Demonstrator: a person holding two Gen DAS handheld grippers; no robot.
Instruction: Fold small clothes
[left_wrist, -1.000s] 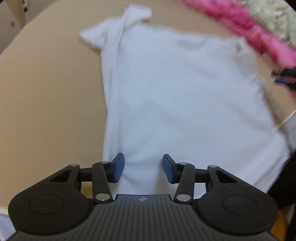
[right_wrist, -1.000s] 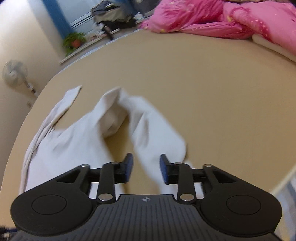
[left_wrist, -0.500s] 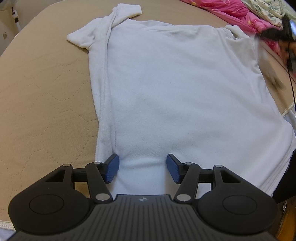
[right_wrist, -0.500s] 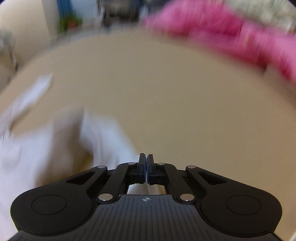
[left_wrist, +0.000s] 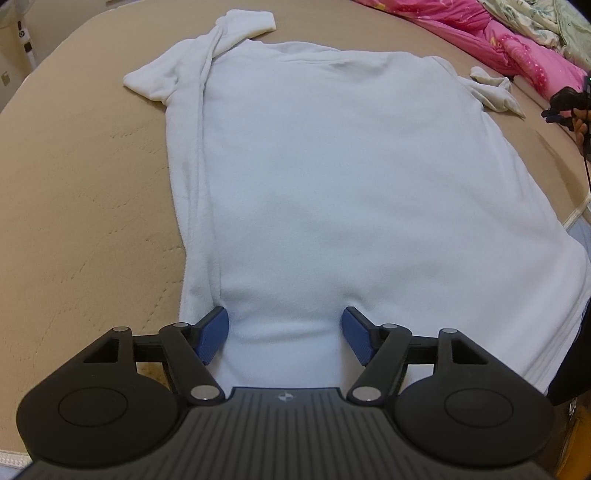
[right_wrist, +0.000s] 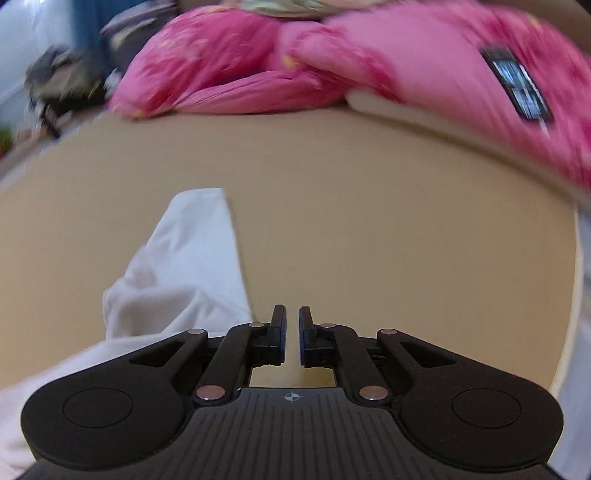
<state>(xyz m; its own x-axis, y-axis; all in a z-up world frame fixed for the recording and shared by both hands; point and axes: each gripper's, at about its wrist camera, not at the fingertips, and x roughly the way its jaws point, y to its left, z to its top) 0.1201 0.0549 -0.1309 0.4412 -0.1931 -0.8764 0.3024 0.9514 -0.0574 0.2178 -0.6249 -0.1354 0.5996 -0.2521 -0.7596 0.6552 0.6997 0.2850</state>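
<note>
White t-shirt (left_wrist: 332, 177) lies flat on the tan bed (left_wrist: 85, 229); with left tongs (left_wrist: 284, 334) opening over its hem and right tongs (right_wrist: 292, 334) barely parting, empty, beside the sleeve (right_wrist: 184, 266), pinch both edges evenly before folding.

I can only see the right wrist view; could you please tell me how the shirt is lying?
Observer: The shirt lies spread flat on the bed, with its hem nearest the left tool.
Operator: Is the left tool gripping it?
Observer: No. Its jaws are opening, and the bump of hem between the pads is not pinched.
Operator: Are the sleeves flat too?
Observer: Not the sleeve at the far left of that view; it is bunched and twisted.
</note>
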